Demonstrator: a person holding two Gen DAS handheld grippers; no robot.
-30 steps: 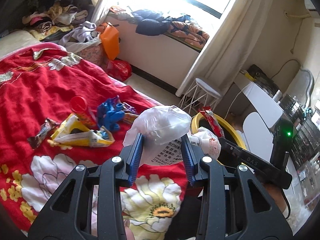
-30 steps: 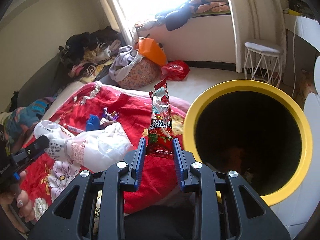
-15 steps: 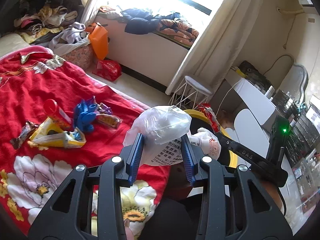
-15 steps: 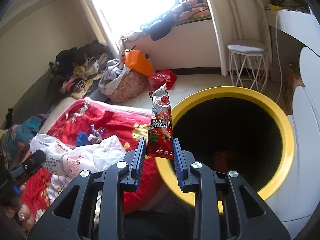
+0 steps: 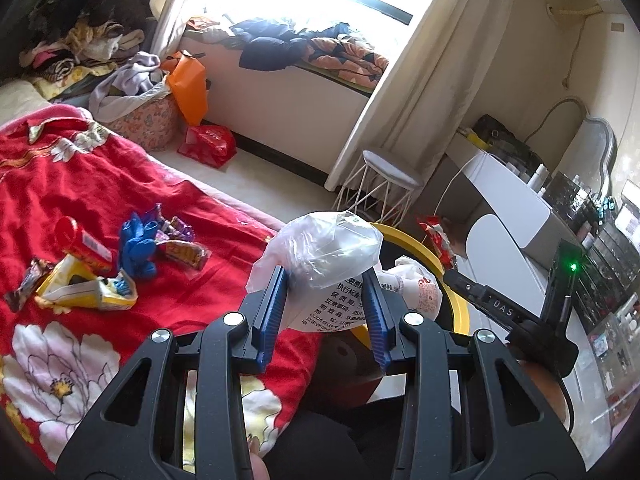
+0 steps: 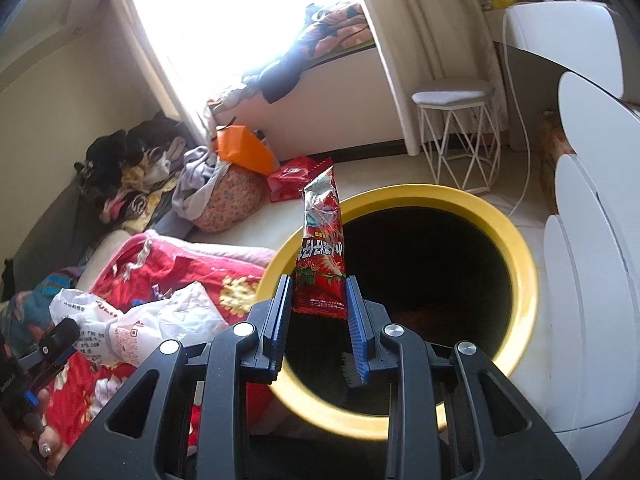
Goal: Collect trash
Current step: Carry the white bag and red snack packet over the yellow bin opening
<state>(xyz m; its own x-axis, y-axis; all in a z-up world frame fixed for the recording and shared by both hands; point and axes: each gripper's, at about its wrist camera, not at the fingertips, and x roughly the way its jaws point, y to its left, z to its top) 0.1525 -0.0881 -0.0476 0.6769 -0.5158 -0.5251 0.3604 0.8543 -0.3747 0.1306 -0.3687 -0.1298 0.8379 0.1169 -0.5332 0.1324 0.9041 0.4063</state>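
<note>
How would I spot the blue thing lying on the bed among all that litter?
Look at the red flowered bedspread and the cluster of wrappers on it. The crumpled blue glove-like item lies there, between a red tube and purple candy wrappers. It is the only solid blue piece there.

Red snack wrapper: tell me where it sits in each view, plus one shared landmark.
Left wrist: red snack wrapper right of centre, beyond the plastic bag.
Right wrist: centre, upright in the right claw.
Shared landmark: yellow-rimmed bin.
</note>
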